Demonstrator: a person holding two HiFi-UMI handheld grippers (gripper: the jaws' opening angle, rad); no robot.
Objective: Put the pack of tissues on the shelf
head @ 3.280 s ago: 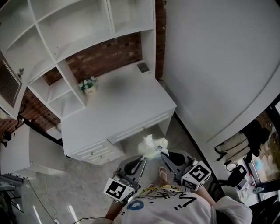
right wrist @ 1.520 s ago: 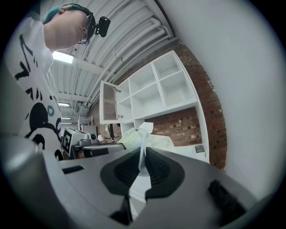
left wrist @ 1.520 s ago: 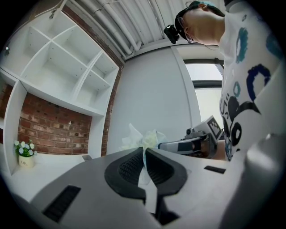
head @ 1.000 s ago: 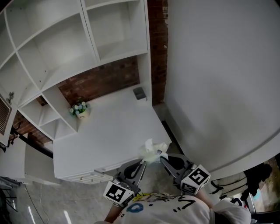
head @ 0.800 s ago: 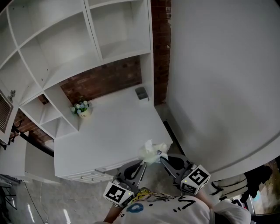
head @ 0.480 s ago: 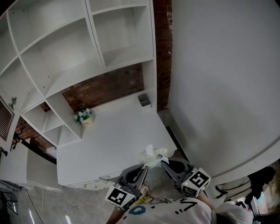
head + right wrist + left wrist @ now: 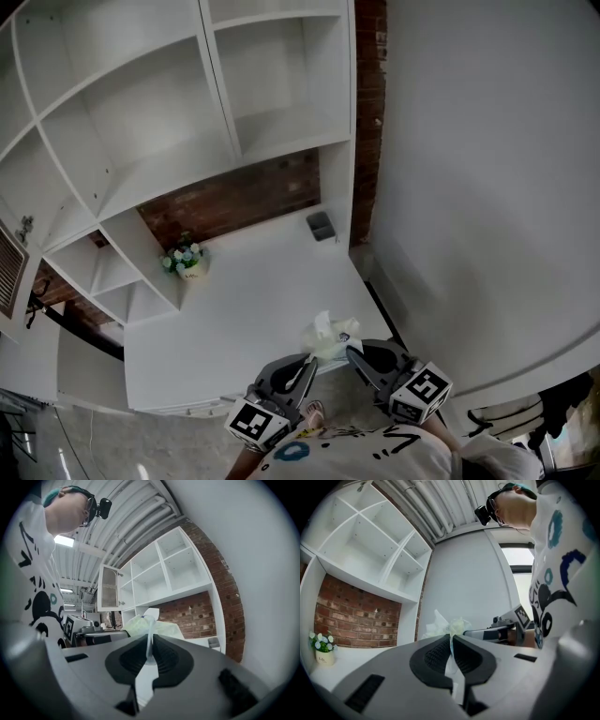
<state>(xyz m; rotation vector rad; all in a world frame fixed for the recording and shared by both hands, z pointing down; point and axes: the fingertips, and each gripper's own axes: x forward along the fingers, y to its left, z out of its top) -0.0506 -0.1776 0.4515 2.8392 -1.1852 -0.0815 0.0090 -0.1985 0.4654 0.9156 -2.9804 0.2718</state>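
The pack of tissues (image 7: 327, 338), pale green-white and crumpled, hangs between both grippers over the front edge of the white desk (image 7: 244, 319). My left gripper (image 7: 307, 360) is shut on the wrapper's left end, and the thin film shows pinched between its pads (image 7: 451, 641). My right gripper (image 7: 348, 352) is shut on the right end in the same way, the pack (image 7: 152, 626) bulging beyond its jaws. The white shelf unit (image 7: 187, 122) with open compartments rises behind the desk.
A small pot of flowers (image 7: 186, 260) stands at the desk's back left beside lower cubbies. A grey box (image 7: 321, 226) sits at the back right by the brick wall (image 7: 230, 197). A large white wall (image 7: 487, 187) fills the right side.
The view has tilted upward, showing more of the shelf and desk. Both grippers keep the same hold on the pack and have come slightly closer to the desk.
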